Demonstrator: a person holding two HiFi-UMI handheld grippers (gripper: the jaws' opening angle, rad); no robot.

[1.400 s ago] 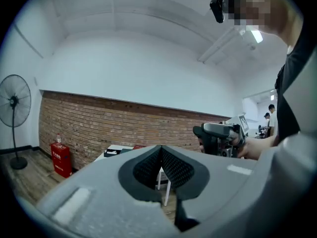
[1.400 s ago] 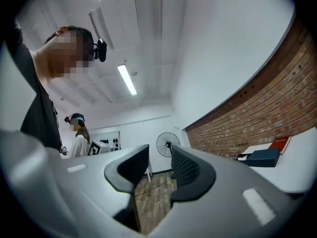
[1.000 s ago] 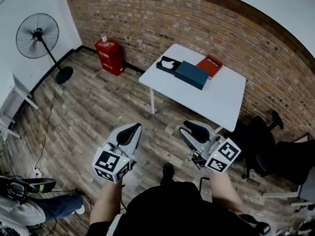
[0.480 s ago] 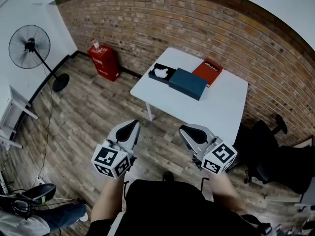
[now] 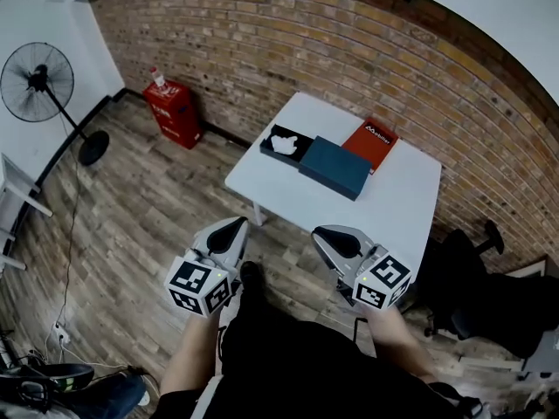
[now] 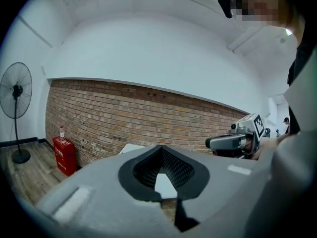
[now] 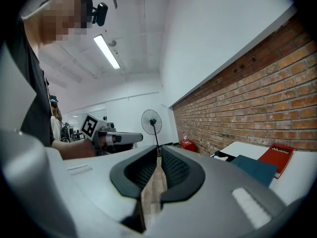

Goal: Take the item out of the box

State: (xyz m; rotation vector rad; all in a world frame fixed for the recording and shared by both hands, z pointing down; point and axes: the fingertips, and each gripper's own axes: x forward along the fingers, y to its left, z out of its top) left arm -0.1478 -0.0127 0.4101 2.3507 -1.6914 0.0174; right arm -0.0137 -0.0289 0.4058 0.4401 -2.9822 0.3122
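Note:
On the white table [image 5: 384, 199] lies an open black box [image 5: 266, 147] with a white item [image 5: 283, 144] in it. A dark blue box [image 5: 335, 167] and a red book [image 5: 369, 138] lie beside it. Both grippers hover over the floor, short of the table's near edge. My left gripper [image 5: 234, 225] is shut and empty. My right gripper [image 5: 325, 232] has its jaws drawn in to a narrow slit, with nothing between them. In the right gripper view the black box [image 7: 225, 155] shows far ahead at the right.
A brick wall runs behind the table. A red cabinet [image 5: 171, 110] stands on the floor by the wall and a standing fan [image 5: 35, 78] at the far left. A black office chair [image 5: 463, 278] stands right of the table. Wooden floor lies between me and the table.
The table has come nearer and lower in the head view as the person walked toward it. The right gripper's jaws have narrowed from wide to a slit. The left stays shut.

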